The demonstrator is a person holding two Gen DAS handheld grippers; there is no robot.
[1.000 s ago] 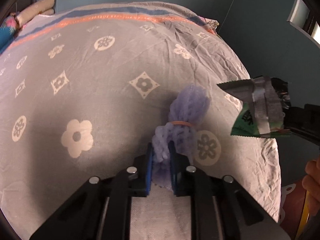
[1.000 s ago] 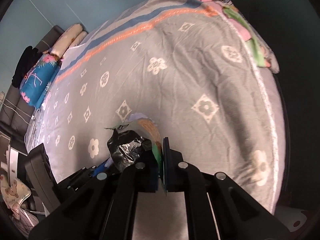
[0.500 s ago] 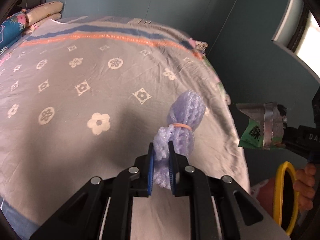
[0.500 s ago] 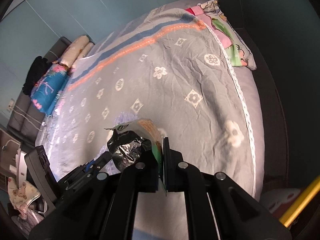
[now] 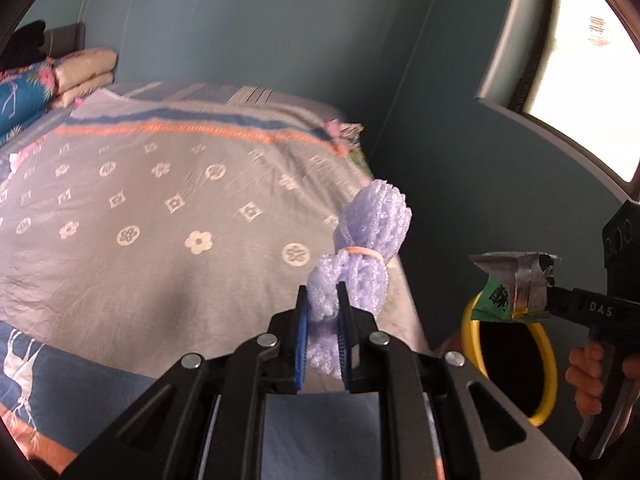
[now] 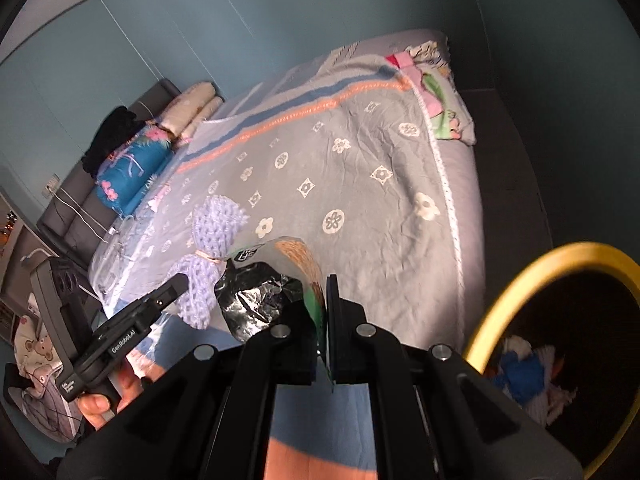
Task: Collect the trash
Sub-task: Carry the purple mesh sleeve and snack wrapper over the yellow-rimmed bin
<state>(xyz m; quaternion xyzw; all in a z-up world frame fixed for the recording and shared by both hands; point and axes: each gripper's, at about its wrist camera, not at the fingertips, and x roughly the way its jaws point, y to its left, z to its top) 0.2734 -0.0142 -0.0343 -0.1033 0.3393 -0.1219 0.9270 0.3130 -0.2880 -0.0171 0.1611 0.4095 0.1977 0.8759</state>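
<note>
My left gripper (image 5: pixel 323 322) is shut on a purple foam net bundle (image 5: pixel 362 248) tied with an orange rubber band, held in the air past the bed's edge. The bundle also shows in the right wrist view (image 6: pixel 208 256). My right gripper (image 6: pixel 322 320) is shut on a green and silver snack wrapper (image 6: pixel 260 300), which also shows in the left wrist view (image 5: pixel 516 288). A yellow-rimmed trash bin (image 6: pixel 516 284) stands at the lower right and holds several scraps. In the left wrist view the wrapper hangs over the bin (image 5: pixel 548 360).
A bed with a grey flower-patterned cover (image 5: pixel 160 220) fills the left. Folded blankets and pillows (image 6: pixel 140 160) lie at its far end. A teal wall (image 5: pixel 280 40) and a window (image 5: pixel 580 60) are behind. Dark floor (image 6: pixel 508 152) runs beside the bed.
Both grippers have drawn back from the bed with their trash held. The yellow-rimmed bin has come into view at the right, now under the wrapper.
</note>
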